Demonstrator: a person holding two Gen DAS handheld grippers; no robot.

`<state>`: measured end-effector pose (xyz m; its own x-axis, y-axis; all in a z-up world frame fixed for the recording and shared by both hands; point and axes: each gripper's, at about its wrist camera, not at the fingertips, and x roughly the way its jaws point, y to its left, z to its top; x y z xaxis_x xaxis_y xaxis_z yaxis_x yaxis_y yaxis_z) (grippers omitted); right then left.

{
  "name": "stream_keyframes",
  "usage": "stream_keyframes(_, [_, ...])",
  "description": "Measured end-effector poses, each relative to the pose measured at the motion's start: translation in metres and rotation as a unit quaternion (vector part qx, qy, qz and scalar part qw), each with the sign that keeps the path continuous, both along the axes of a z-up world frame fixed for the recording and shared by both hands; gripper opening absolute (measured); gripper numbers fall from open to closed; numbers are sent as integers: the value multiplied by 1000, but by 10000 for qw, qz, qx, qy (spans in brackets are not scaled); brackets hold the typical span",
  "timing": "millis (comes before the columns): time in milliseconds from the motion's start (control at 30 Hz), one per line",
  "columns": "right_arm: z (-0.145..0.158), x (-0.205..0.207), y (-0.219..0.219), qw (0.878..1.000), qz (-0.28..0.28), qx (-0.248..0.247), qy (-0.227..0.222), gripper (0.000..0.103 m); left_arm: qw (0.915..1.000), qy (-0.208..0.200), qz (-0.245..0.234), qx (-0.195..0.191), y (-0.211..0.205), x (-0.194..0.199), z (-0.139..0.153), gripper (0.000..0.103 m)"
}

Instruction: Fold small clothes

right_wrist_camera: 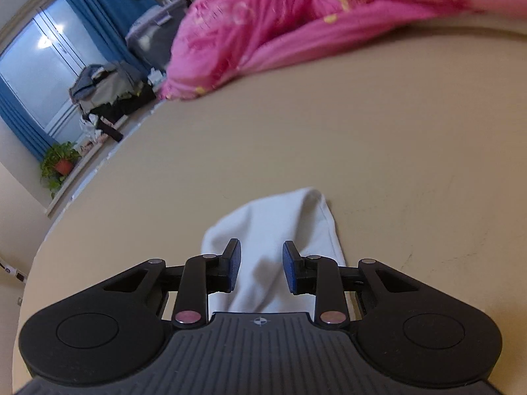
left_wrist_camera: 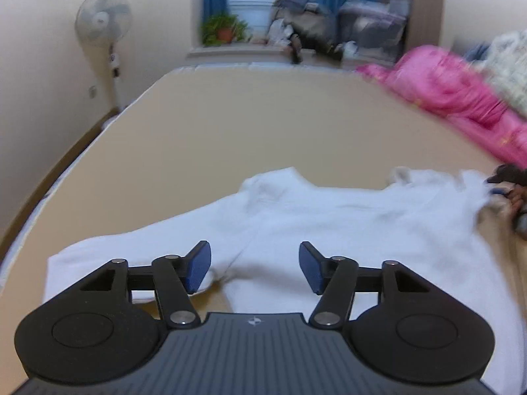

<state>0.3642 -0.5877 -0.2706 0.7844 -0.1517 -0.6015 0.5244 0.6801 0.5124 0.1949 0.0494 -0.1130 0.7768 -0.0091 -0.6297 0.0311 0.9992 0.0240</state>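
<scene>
Your left gripper (left_wrist_camera: 255,266) hovers low over the white garment (left_wrist_camera: 329,223), its fingers (left_wrist_camera: 197,266) spread wide and holding nothing. The garment lies spread across the tan surface (left_wrist_camera: 247,121), one sleeve running out to the left. Your right gripper (right_wrist_camera: 261,266) sits over another part of the white cloth (right_wrist_camera: 273,227), which lies between its fingers (right_wrist_camera: 234,265); they stand apart, not pinching it. A pink quilt (right_wrist_camera: 280,16) is bunched along the far side of the surface, well apart from the garment. In the left view, a fan (left_wrist_camera: 103,21) stands by the wall.
</scene>
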Motion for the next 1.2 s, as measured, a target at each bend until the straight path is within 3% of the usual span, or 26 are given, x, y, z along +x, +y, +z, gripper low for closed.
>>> stream_keyframes(100, [-10,10,0,10000,27,-20,94,31,9997,-197,30,125,-5,9,-6,62])
stream_keyframes(133, [-13,11,-3,10000,-25,46,51,26,9997,-162,89,181,-7,12,-11,62])
stream_keyframes(167, [-13,10,-5,9999,-52,125,-9,6,9996,-109,139,215,-8,15,-15,62])
stream_keyframes(200, [-10,7,-6,9998,-37,188,-100,5,9996,-59,171,234,-8,16,-19,62])
stream_keyframes(267, [12,-4,-7,9981,-74,136,-594,5,9994,-57,195,270,-8,23,-20,62])
stream_keyframes(300, [32,-14,-3,9942,-181,-54,-1061,5,9994,-67,187,266,-6,20,-19,62])
stream_keyframes(367, [67,-37,3,9817,-422,-356,-1824,4,9995,-96,208,203,-2,24,-17,62])
stream_keyframes(433, [94,-65,8,9703,-730,-684,-2201,5,9996,-114,219,128,0,27,-13,62])
stream_keyframes(500, [101,-90,5,9679,-1194,-1057,-1941,5,9997,-87,214,66,-1,30,-12,62])
stream_keyframes(567, [84,-104,-9,9726,-1781,-1168,-928,7,9998,-62,187,15,-2,29,-11,62])
stream_keyframes(633, [49,-116,-31,9765,-2052,-644,162,11,9999,-73,117,21,-4,27,-10,62])
stream_keyframes(700, [4,-134,-53,9770,-1913,425,837,11,9999,-66,46,68,-5,27,-10,62])
stream_keyframes(733, [-9,-146,-60,9755,-1930,766,725,6,9999,-55,16,86,-5,27,-10,62])
stream_keyframes(800, [-10,-161,-72,9766,-1881,1007,261,13,10000,-53,-12,72,-5,27,-9,62])
stream_keyframes(867, [-4,-168,-82,9801,-1740,944,-114,20,10000,-65,-39,11,-5,29,-8,62])
stream_keyframes(933, [-11,-168,-96,9804,-1442,1319,-238,28,9999,-93,-89,61,-7,29,-9,62])
stream_keyframes(1033, [-30,-175,-111,9685,-1474,1982,-301,29,9996,-93,-146,245,-11,31,-14,62])
stream_keyframes(1200, [-42,-164,-117,9469,-1461,2708,-932,29,9992,1,-71,385,-15,37,-24,62])
